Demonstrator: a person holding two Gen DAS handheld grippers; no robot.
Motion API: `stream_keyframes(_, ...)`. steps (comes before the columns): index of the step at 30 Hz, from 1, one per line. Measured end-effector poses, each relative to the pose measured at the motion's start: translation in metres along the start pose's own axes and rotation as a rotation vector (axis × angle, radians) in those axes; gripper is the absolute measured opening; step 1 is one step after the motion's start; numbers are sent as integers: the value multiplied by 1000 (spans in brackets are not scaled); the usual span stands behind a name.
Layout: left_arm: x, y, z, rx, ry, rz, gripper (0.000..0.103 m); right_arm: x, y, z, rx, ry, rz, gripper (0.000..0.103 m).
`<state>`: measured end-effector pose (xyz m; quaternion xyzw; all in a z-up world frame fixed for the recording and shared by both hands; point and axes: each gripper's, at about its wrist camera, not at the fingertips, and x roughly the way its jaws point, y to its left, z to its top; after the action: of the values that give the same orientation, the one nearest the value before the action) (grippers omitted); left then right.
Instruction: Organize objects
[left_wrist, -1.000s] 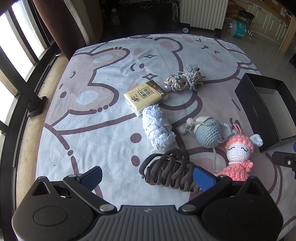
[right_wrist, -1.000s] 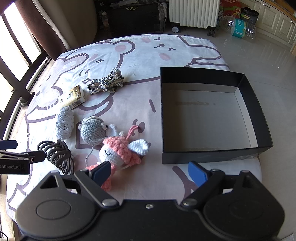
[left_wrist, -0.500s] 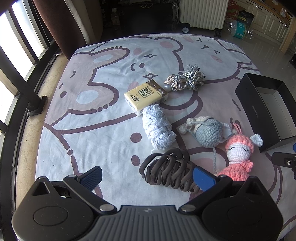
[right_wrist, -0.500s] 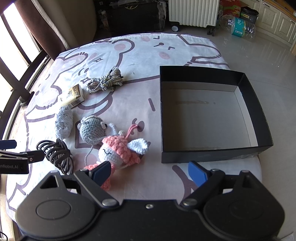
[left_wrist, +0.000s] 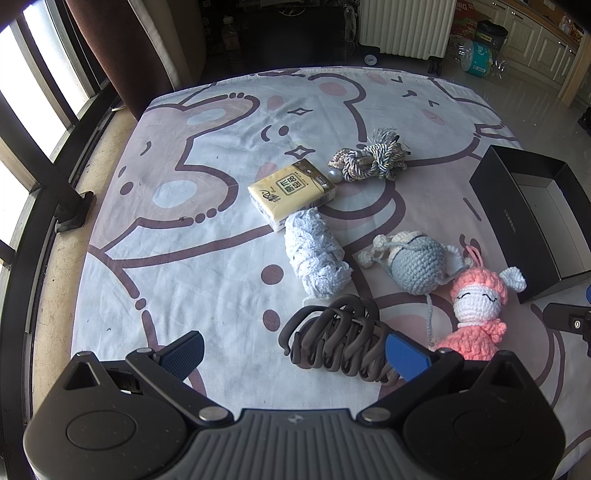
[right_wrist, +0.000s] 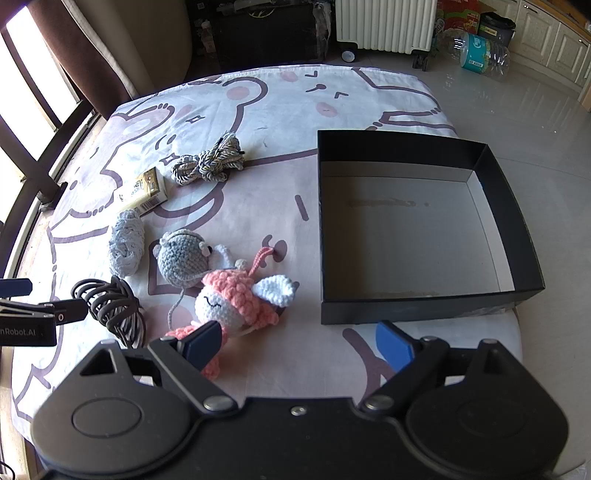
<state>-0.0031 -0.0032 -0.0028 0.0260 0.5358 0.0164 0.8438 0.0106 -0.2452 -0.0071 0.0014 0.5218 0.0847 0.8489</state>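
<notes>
On the bear-print cloth lie a dark hair claw (left_wrist: 334, 341), a pink crochet doll (left_wrist: 476, 310), a grey crochet toy (left_wrist: 415, 264), a white lace bundle (left_wrist: 314, 258), a yellow tissue pack (left_wrist: 291, 192) and a knotted rope (left_wrist: 369, 160). The black box (right_wrist: 413, 229) stands empty on the right. My left gripper (left_wrist: 295, 354) is open, just before the hair claw. My right gripper (right_wrist: 299, 345) is open, its left finger over the pink doll (right_wrist: 236, 302). The hair claw (right_wrist: 110, 306) and grey toy (right_wrist: 183, 258) also show in the right wrist view.
A window frame and dark curtain (left_wrist: 122, 55) run along the left. A white radiator (right_wrist: 384, 22) and a plastic bottle (right_wrist: 472, 51) stand on the floor beyond the cloth. The cloth's near and right edges drop off to tiled floor (right_wrist: 535, 129).
The right wrist view has shifted slightly, with the objects drifting a little left. The left gripper has not visibly moved.
</notes>
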Motion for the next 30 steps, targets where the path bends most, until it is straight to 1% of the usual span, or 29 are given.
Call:
stream_keyframes(21,2,0,1,-6,2,3,103,1,-1,-1,8,16,14,91)
stream_keyframes(26,10,5,1,-31,24,15,103,2,0,0,21,19,30,91)
stream_keyframes(30,16,5,-1,-23,42,21,103,6,1,0,35,30,52,91)
